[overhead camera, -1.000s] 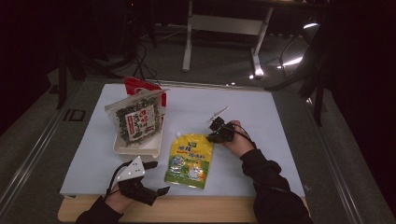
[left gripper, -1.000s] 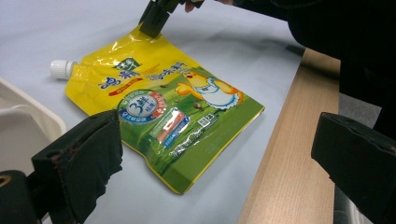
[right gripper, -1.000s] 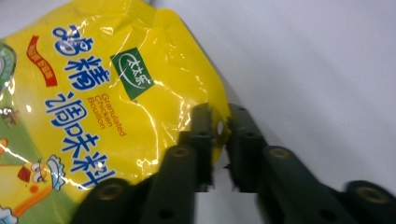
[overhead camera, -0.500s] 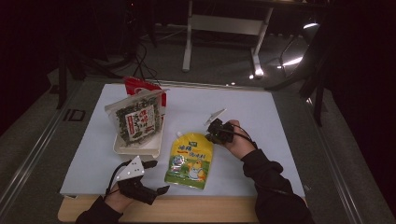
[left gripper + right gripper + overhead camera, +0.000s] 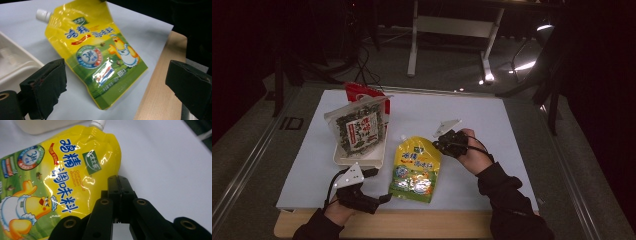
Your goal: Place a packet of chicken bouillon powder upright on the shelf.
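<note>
A yellow spouted pouch (image 5: 414, 162) of chicken bouillon with a white cap (image 5: 98, 123) lies on the white table sheet, its upper end raised. My right gripper (image 5: 441, 145) is shut on the pouch's top right edge (image 5: 113, 167); the closed jaws meet at that edge in the right gripper view (image 5: 120, 182). My left gripper (image 5: 379, 186) rests near the table's front edge, left of the pouch's lower end. Its jaws stand wide open (image 5: 118, 75) with nothing between the pads, and the pouch (image 5: 100, 55) lies beyond them.
A white tray (image 5: 362, 159) sits left of the pouch and holds an upright seaweed bag (image 5: 358, 127), with a red pack (image 5: 357, 92) behind it. The tray's corner (image 5: 15, 65) is close to my left jaw. The wooden table edge (image 5: 160, 87) runs along the front.
My right gripper has risen a little with the pouch's top edge in it, so the pouch's upper end has lifted off the sheet. The left gripper has stayed in place.
</note>
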{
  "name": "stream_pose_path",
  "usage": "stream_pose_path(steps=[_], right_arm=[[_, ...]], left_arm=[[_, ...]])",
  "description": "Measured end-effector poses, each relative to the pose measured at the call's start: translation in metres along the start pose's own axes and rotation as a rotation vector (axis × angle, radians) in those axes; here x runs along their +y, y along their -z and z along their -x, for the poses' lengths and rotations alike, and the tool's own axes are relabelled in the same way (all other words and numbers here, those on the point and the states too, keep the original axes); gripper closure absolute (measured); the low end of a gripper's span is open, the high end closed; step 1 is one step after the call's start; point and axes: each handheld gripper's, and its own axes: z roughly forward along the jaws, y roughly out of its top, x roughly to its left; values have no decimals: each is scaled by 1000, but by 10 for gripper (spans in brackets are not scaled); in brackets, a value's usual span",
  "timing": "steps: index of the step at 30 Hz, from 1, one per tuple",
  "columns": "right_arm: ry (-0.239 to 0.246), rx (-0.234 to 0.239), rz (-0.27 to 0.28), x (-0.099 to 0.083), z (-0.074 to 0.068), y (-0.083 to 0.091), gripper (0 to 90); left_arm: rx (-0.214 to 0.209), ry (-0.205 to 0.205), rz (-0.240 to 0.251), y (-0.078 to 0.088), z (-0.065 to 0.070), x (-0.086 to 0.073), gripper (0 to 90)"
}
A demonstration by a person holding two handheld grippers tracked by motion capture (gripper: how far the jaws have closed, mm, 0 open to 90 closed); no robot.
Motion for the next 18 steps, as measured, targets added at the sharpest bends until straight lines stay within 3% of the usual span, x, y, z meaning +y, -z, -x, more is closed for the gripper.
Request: stream_pose_path(steps=[5,9,14,18], right_arm=[[17,-8,44,1,-8,17,900],[39,-12,76,2,-15,30,900],[69,-4,119,4,-25,47,900],[105,-13,152,5,-36,60,900]], left_arm=[[18,-21,-44,-4,1,8,82],[41,-22,-35,-6,-2,19,155],[68,-30,-19,-8,-9,34,180],[92,-45,-37,-12,-15,42,205]])
